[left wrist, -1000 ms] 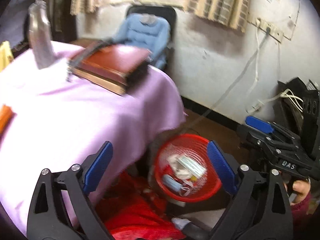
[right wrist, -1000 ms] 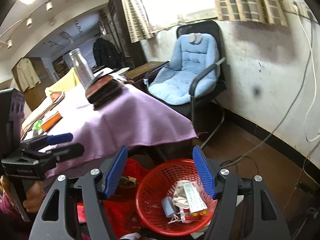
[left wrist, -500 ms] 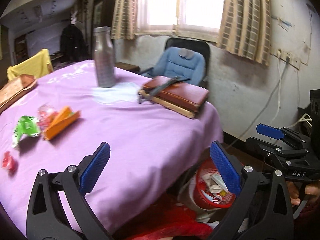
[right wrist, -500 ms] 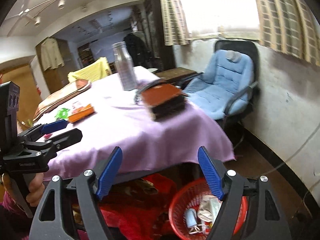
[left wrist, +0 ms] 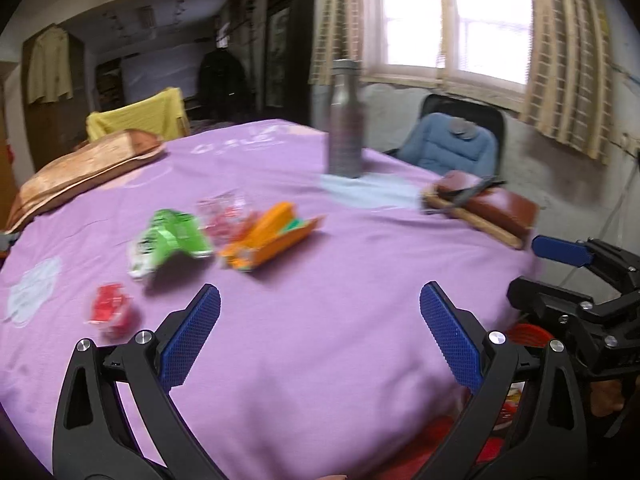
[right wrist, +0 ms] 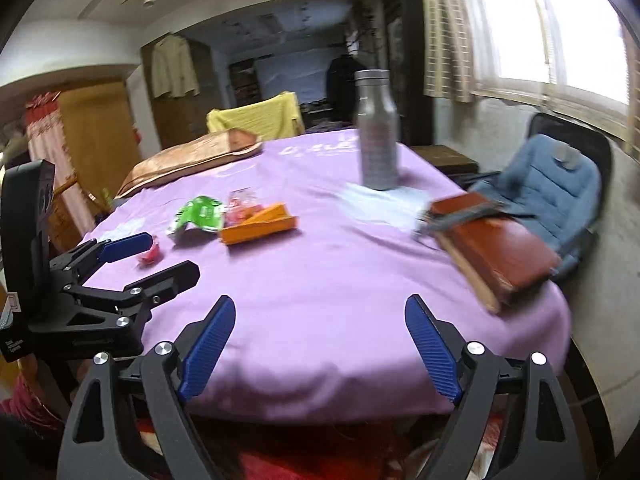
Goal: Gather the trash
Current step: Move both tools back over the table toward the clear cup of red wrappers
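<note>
Both claws over the near edge of the desk [left wrist: 320, 360], purple cloth on it. Left claw [left wrist: 320, 328] released, nothing between its pads. Right claw [right wrist: 320, 344] spread wide and opening further, empty.

Trash ahead-left of both: green wrapper [left wrist: 168, 240], orange box [left wrist: 272, 240], clear wrapper [left wrist: 224, 216]; red wrapper [left wrist: 112, 312] just left of the left claw.

Only the left view shows the red bin [left wrist: 528, 334], right of the claw behind the right claw's body. Only the right view shows the full brown book [right wrist: 496, 248].

A second ago both views looked down into the bin; now they face the desktop.
</note>
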The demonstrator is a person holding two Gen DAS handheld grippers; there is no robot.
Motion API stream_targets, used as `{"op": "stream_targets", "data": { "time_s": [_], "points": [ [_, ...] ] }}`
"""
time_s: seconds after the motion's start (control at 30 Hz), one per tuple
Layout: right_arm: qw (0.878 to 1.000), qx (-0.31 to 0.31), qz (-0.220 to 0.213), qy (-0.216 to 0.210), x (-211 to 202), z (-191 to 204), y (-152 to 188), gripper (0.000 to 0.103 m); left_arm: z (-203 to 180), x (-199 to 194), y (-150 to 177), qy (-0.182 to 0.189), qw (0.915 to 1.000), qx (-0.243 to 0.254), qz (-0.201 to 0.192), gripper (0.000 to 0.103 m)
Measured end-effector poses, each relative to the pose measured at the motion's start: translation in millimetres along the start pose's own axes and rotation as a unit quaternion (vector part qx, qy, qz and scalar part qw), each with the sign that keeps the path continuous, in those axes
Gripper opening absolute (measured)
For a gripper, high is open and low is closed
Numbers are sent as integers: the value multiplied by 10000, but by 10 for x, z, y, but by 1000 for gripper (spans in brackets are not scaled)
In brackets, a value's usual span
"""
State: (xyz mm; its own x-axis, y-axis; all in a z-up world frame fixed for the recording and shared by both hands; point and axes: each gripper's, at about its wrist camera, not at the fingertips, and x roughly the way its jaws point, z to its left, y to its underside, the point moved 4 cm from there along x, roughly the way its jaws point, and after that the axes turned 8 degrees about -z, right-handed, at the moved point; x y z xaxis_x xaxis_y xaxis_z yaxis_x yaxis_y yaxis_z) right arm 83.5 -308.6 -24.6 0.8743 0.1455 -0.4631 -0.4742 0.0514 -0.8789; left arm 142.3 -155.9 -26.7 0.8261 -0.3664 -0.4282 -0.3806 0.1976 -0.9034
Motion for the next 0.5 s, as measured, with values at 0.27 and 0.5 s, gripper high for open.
{"op": "stream_targets", "data": {
  "time_s": [0.27,0.5],
  "points": [
    [9987,-212,185,-418,652,422,-189,87,900,85,64,-704,9965,-178,417,96],
    [9985,-27,239,-494,1134,521,-295,88,1842,94,186,-852,9865,-1017,955,96]
  ]
}}
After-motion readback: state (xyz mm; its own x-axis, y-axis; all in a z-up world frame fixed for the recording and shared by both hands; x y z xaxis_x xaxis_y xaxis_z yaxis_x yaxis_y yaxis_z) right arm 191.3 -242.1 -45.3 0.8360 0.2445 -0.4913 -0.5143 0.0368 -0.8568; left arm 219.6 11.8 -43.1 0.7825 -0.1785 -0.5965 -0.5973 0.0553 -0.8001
